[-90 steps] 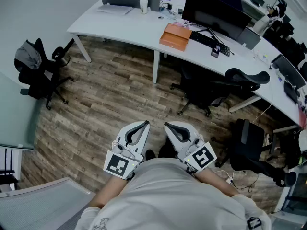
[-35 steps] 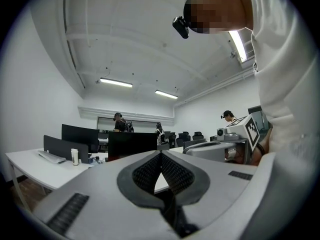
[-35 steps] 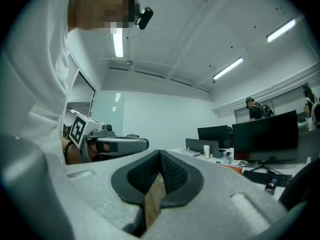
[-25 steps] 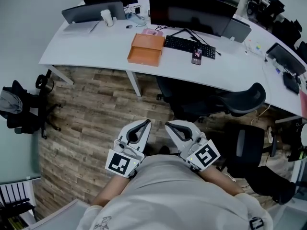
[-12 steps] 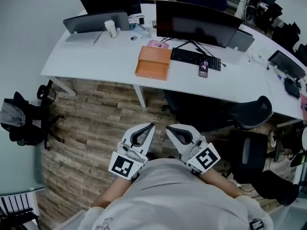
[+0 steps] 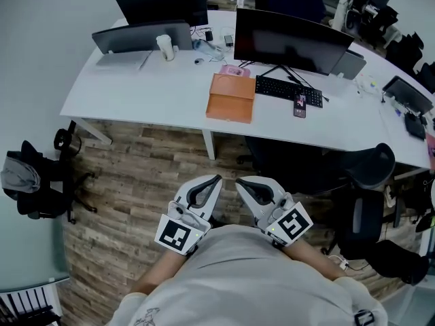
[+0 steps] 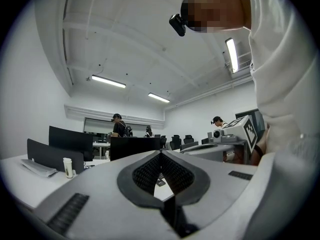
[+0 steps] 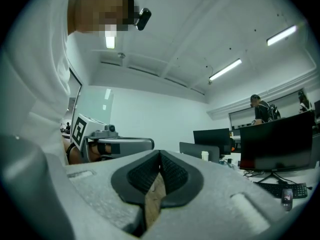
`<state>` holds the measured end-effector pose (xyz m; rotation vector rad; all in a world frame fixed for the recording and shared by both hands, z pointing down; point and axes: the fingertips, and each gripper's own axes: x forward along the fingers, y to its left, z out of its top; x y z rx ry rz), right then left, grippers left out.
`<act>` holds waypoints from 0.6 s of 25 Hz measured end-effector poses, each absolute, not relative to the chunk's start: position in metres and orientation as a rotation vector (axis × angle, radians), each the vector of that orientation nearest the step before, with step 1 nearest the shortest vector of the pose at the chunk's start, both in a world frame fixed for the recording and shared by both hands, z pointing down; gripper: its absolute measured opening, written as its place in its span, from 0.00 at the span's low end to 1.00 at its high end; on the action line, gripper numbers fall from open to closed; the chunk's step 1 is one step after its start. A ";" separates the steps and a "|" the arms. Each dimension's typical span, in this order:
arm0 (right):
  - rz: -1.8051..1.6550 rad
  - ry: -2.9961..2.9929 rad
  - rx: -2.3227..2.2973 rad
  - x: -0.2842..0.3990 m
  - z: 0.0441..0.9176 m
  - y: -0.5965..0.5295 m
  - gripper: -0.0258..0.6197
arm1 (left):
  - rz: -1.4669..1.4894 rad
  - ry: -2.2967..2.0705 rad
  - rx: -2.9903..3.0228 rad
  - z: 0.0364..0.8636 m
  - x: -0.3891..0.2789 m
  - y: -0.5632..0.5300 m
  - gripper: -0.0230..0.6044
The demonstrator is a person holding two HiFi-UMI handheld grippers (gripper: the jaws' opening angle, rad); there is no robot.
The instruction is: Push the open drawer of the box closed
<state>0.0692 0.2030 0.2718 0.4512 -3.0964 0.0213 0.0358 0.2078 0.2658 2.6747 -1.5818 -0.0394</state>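
Closed tight, pads pressed together on nothing: left gripper (image 6: 216, 179) and right gripper (image 6: 239, 181), side by side, just in front of the pale shirt (image 6: 238, 277), above the wood floor (image 6: 129, 182). Well apart from both, up on the white desk (image 6: 136, 94): the orange box (image 6: 231, 98), lying flat, just beside the keyboard (image 6: 289, 90), before the monitor (image 6: 292, 41). Too small here to tell how far out the drawer stands.

The left gripper (image 7: 161, 156) has its jaws pressed together, empty. A white cup (image 7: 67, 167) stands left of it. The right gripper (image 7: 186, 148) lies right of it.
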 end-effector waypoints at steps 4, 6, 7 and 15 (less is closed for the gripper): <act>0.002 -3.102 0.463 0.030 0.269 0.203 0.04 | -0.046 -1.560 2.697 0.265 0.000 0.208 0.03; 0.000 -3.101 0.467 0.011 0.269 0.204 0.04 | -0.050 -1.554 2.696 0.266 -0.020 0.208 0.03; 0.000 -3.099 0.470 0.002 0.270 0.205 0.04 | -0.052 -1.551 2.696 0.266 -0.029 0.208 0.03; 0.008 -3.085 0.500 -0.051 0.277 0.208 0.04 | -0.067 -1.524 2.704 0.273 -0.083 0.211 0.03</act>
